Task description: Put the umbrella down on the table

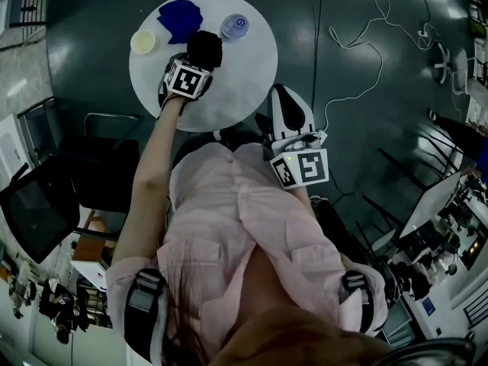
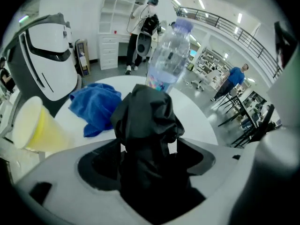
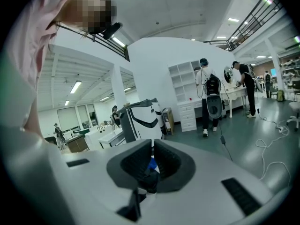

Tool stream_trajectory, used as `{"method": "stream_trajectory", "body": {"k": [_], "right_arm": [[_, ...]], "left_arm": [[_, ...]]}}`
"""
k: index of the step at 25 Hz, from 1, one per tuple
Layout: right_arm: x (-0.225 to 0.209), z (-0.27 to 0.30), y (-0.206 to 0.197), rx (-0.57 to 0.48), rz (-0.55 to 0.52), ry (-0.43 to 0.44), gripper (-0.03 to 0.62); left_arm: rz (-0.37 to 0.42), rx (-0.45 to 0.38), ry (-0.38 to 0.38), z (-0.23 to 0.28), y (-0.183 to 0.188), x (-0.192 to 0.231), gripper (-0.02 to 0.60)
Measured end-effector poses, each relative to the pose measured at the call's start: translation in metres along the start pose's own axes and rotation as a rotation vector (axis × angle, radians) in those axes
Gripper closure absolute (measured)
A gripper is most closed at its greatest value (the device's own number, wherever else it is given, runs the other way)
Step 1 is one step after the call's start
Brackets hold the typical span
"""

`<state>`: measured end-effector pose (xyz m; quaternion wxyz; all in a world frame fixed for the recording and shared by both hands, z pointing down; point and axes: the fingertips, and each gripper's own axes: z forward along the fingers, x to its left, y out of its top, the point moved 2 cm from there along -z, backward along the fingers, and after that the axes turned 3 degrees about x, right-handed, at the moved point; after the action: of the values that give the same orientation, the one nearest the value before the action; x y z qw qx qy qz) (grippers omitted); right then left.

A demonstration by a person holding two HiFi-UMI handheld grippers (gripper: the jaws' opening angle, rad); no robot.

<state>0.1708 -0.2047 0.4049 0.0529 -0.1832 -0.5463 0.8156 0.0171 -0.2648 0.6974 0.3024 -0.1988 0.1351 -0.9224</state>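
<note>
Head view first: a round white table [image 1: 252,67] stands on a dark floor [image 1: 381,113]. A white cable [image 1: 358,48] snakes across the floor to the right, and desks crowd the right-hand edge. On the table's far left sit a blue cloth [image 1: 180,17], a yellow cup [image 1: 142,42] and a bottle [image 1: 235,27]. The left arm [image 1: 149,174] reaches out over the near edge. The left tongs [image 1: 197,65] tip steeply down near the middle of the table, with the black umbrella [image 1: 204,50] poking out ahead, its end between cup and bottle. The right tongs [image 1: 286,101] hang off the table, close to the pink shirt [image 1: 229,227]. There's plenty of bare white on the table's right half.

Left gripper view: the jaws are spread wide with the folded umbrella [image 2: 145,121] bunched between them. A sliver of table [image 2: 197,114] shows beside the fabric at the right pad, so the pads don't look to be pressing. The cloth [image 2: 96,107] lies just left of it, the cup [image 2: 35,125] is at the left edge and the bottle [image 2: 168,55] is right behind. White shelving [image 2: 117,18] and people fill the background. Whether the umbrella's weight is on the table, I can't tell.

Right gripper view: the jaws are drawn almost together and aimed nearly level. They grip nothing I can name, just a fleck of blue in the slit. Ahead there's open floor, more shelving [image 3: 185,88] and two people [image 3: 206,97] at a desk.
</note>
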Motion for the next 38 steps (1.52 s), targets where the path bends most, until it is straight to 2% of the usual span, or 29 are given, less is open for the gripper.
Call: {"method": "stream_trajectory", "body": {"k": [3,6,7,8,9,10,13,15,18,22,25,38], "right_arm": [[0.004,0.001,0.002,-0.014,-0.012,0.018,0.560],[0.009,0.002,0.005,-0.036,-0.022,0.043,0.560],[0.011,0.002,0.006,-0.046,-0.024,0.053,0.560],[0.014,0.002,0.007,-0.055,-0.026,0.063,0.560],[0.017,0.002,0.009,-0.064,-0.029,0.072,0.560],[0.021,0.001,0.010,-0.072,-0.032,0.082,0.560],[0.032,-0.004,0.014,-0.099,-0.045,0.111,0.560],[0.039,-0.008,0.017,-0.118,-0.053,0.131,0.560],[0.046,-0.013,0.021,-0.143,-0.066,0.156,0.560],[0.053,-0.018,0.022,-0.166,-0.083,0.177,0.560],[0.058,-0.024,0.024,-0.176,-0.097,0.183,0.560],[0.062,-0.033,0.025,-0.179,-0.147,0.171,0.561]], "left_arm": [[-0.001,-0.154,0.056,-0.054,0.014,0.003,0.225],[-0.026,-0.357,0.109,-0.130,0.036,-0.005,0.231],[-0.030,-0.432,0.137,-0.158,0.042,-0.010,0.277],[-0.028,-0.514,0.174,-0.187,0.048,-0.015,0.386],[-0.020,-0.597,0.212,-0.215,0.053,-0.021,0.470],[-0.011,-0.676,0.242,-0.242,0.056,-0.030,0.515],[0.005,-0.862,0.265,-0.306,0.054,-0.062,0.561],[0.005,-0.928,0.264,-0.332,0.043,-0.082,0.561],[-0.042,-0.998,0.269,-0.359,0.027,-0.104,0.563],[-0.108,-1.035,0.289,-0.369,0.007,-0.103,0.563],[-0.107,-1.053,0.303,-0.373,0.003,-0.103,0.563],[-0.092,-1.071,0.269,-0.373,0.010,-0.111,0.563]]}}
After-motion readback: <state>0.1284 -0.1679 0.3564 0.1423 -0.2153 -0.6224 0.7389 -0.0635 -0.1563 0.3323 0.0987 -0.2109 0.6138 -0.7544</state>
